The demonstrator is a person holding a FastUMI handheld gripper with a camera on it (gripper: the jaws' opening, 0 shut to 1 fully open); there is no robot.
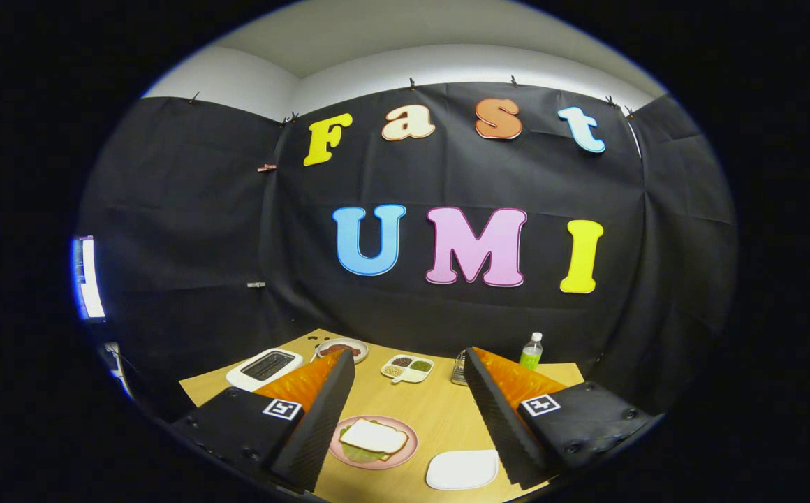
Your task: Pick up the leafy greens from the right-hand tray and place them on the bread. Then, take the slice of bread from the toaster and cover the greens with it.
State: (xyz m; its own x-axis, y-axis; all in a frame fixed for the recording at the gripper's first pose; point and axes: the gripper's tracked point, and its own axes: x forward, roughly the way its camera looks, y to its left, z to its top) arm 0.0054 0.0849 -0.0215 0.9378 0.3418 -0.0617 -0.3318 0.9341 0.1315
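Hovering gripper [408, 419], jaws wide apart and empty, over bread-topped greens [362, 454] on pink plate [408, 450].

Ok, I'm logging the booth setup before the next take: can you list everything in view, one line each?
Table: one, light wood, under everything.
Plate: one, pink, between the fingers, near end.
Bread: one slice, white, on the plate over the greens.
Leafy greens: green, edges showing under the bread.
Tray: one, white, right of the plate.
Toaster: one, white, beyond the left finger.
Bowl: one, right of the toaster.
Divided dish: one, white, beyond the fingers.
Bottle: one, green label, far right.
Gripper: fingers wide open, holding nothing.
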